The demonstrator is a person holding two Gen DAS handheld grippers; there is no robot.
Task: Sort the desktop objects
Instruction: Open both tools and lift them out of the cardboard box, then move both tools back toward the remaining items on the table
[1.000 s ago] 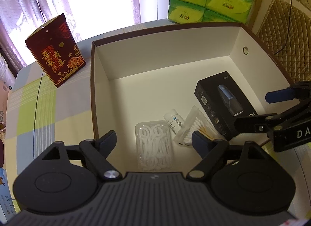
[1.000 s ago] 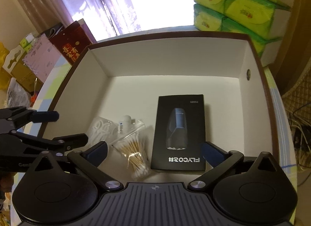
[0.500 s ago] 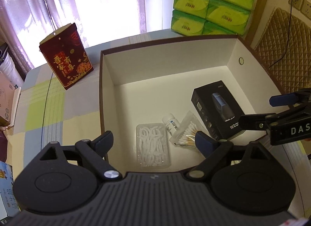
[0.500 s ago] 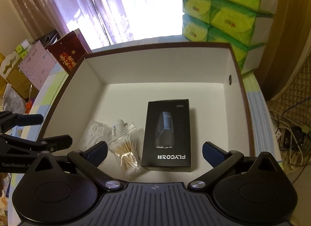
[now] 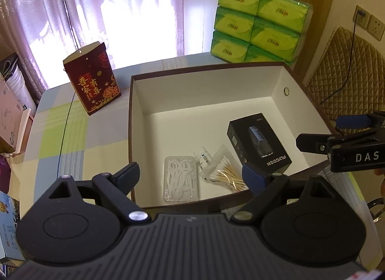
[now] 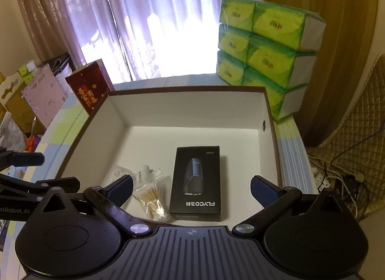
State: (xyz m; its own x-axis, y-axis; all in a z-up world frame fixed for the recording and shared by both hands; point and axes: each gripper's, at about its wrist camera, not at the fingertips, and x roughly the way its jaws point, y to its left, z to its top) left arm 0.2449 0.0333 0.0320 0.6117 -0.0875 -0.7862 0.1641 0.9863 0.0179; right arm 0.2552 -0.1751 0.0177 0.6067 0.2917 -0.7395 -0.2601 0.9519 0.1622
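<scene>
Both your grippers, left gripper [image 5: 190, 177] and right gripper [image 6: 191, 189], hang above the near edge of the storage box [image 5: 209, 89] with jaws spread wide, nothing between them. Inside, near front: floss tray [image 5: 181, 179], small bottle [image 5: 202, 157], cotton-swab bag [image 5: 222, 171], black shaver box [image 5: 258, 144] (flat, label up). Judgement: shaver box stiff, likely heaviest; pinch its long sides. Swab bag soft, slippery film; take a bunched edge.

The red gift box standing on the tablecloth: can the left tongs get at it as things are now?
Probably yes. The red gift box stands alone on the tablecloth, outside the big box, and the left tongs are open and empty.
</scene>
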